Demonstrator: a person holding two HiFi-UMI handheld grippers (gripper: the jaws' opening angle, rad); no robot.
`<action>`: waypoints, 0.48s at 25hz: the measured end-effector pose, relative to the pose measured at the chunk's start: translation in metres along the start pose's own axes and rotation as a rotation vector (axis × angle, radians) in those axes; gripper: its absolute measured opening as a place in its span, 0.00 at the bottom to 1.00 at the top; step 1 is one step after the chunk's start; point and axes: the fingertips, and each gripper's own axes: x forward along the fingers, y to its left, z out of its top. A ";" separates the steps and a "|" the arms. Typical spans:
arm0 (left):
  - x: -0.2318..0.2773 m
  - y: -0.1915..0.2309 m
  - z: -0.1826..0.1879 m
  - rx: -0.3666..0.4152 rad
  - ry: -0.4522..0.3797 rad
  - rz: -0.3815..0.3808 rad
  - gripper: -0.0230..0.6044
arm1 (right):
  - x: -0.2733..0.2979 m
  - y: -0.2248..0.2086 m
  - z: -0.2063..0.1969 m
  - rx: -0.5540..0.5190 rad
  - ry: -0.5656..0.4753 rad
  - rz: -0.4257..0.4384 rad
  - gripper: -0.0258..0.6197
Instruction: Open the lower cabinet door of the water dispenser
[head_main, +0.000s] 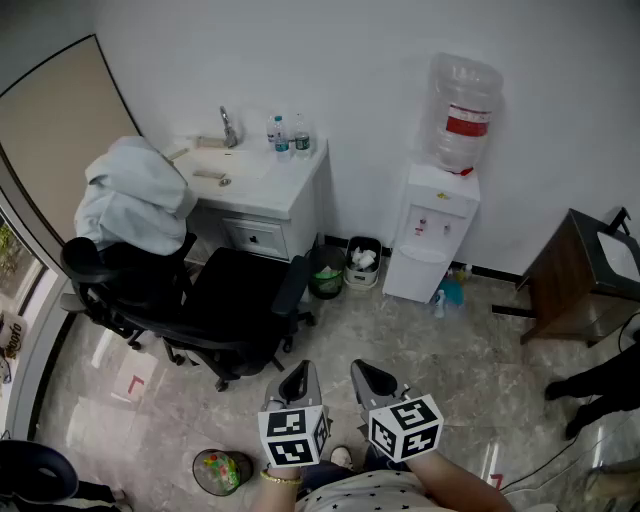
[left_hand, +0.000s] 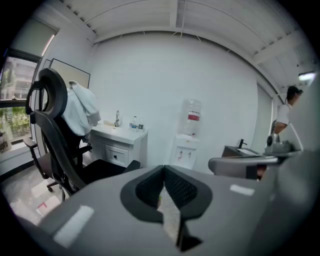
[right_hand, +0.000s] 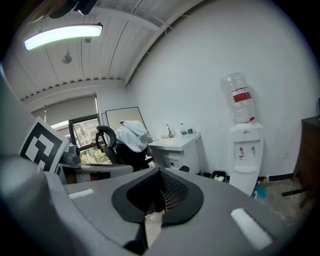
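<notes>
The white water dispenser (head_main: 435, 232) stands against the far wall with a clear bottle (head_main: 463, 112) on top. Its lower cabinet door (head_main: 410, 275) is closed. The dispenser also shows in the left gripper view (left_hand: 184, 152) and in the right gripper view (right_hand: 244, 155), far off in both. My left gripper (head_main: 297, 383) and right gripper (head_main: 374, 380) are side by side at the bottom of the head view, well short of the dispenser. In their own views the left gripper (left_hand: 163, 170) and right gripper (right_hand: 160, 173) have jaws together with nothing held.
A black office chair (head_main: 205, 305) draped with a white garment (head_main: 130, 195) stands left of my path. Beyond it is a white sink cabinet (head_main: 270, 215). Small bins (head_main: 360, 263) sit beside the dispenser. A dark wooden table (head_main: 570, 275) and a person's legs (head_main: 590, 385) are at the right.
</notes>
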 end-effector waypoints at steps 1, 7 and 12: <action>0.004 0.000 -0.001 0.001 0.005 -0.007 0.05 | 0.001 -0.003 0.000 0.004 -0.001 -0.011 0.04; 0.036 -0.021 0.000 0.020 0.034 -0.087 0.05 | 0.004 -0.038 -0.001 0.033 -0.005 -0.096 0.04; 0.070 -0.055 0.003 0.069 0.061 -0.175 0.05 | -0.005 -0.083 -0.002 0.066 -0.004 -0.203 0.04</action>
